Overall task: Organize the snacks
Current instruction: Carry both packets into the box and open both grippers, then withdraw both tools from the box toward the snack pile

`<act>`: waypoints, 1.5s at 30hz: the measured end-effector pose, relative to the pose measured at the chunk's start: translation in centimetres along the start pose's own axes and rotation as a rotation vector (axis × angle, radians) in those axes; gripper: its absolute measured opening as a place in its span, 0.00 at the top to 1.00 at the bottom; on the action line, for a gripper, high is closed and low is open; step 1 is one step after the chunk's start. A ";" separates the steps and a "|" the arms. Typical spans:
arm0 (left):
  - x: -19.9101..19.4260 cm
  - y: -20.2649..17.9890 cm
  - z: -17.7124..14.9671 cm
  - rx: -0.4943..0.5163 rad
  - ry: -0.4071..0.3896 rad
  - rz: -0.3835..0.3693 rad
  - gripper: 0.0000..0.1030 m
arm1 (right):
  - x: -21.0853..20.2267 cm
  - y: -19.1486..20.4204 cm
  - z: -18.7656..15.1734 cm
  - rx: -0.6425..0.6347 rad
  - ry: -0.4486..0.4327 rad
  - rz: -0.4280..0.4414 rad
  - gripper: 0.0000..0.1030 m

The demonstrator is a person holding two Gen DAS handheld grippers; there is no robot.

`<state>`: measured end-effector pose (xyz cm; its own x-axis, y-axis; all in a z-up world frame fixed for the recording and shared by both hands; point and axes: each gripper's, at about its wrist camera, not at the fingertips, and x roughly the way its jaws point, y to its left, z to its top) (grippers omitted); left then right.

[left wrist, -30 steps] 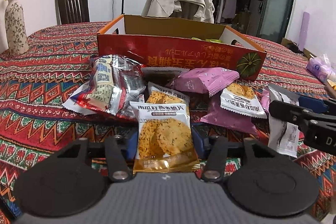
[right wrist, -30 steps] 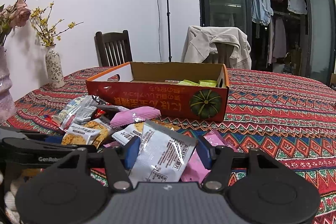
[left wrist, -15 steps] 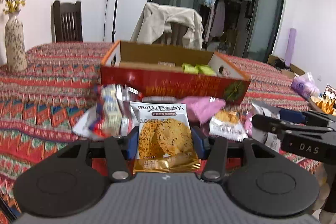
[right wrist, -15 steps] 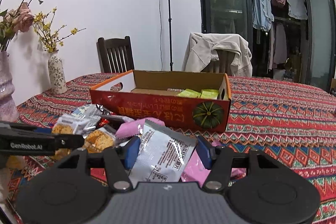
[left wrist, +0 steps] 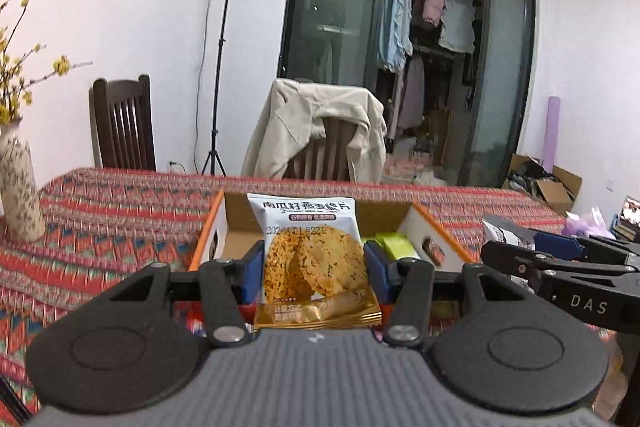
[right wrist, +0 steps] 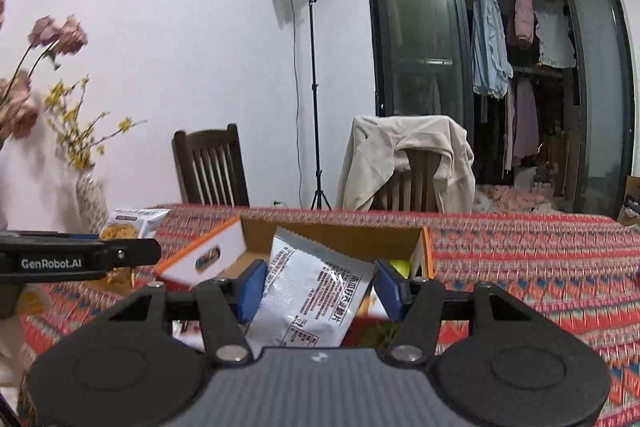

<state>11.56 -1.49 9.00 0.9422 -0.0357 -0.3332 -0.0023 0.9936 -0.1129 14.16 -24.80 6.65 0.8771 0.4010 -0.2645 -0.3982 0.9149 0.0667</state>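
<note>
Upright, cookie packet (left wrist: 314,259) in left tool (left wrist: 314,269) — long axis vertical.

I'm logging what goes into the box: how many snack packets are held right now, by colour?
White cookie packet, in left gripper: 1
Silver packet, in right gripper: 1
Total: 2

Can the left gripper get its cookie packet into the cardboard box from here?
Probably yes. The left gripper grips the cookie packet, and the cardboard box lies open-topped just ahead; nothing visibly blocks the way.
</note>
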 end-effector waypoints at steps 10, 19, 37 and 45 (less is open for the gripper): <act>5.1 -0.7 3.6 -0.034 -0.048 0.020 0.49 | 7.3 -0.9 3.5 0.049 0.015 -0.041 0.44; 11.2 2.1 1.9 -0.068 -0.046 0.127 0.49 | 14.2 -2.9 1.8 0.129 0.052 -0.065 0.44; 11.8 3.2 -0.6 -0.093 -0.051 0.111 0.00 | 16.2 -3.7 -1.1 0.136 0.110 -0.038 0.01; 11.3 3.0 -0.6 -0.083 -0.037 0.113 0.00 | 15.4 -3.1 -1.4 0.113 0.109 -0.036 0.00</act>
<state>22.02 0.98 4.37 0.9461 0.0818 -0.3133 -0.1356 0.9787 -0.1542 28.59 -21.54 1.06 0.8536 0.3659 -0.3708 -0.3288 0.9305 0.1614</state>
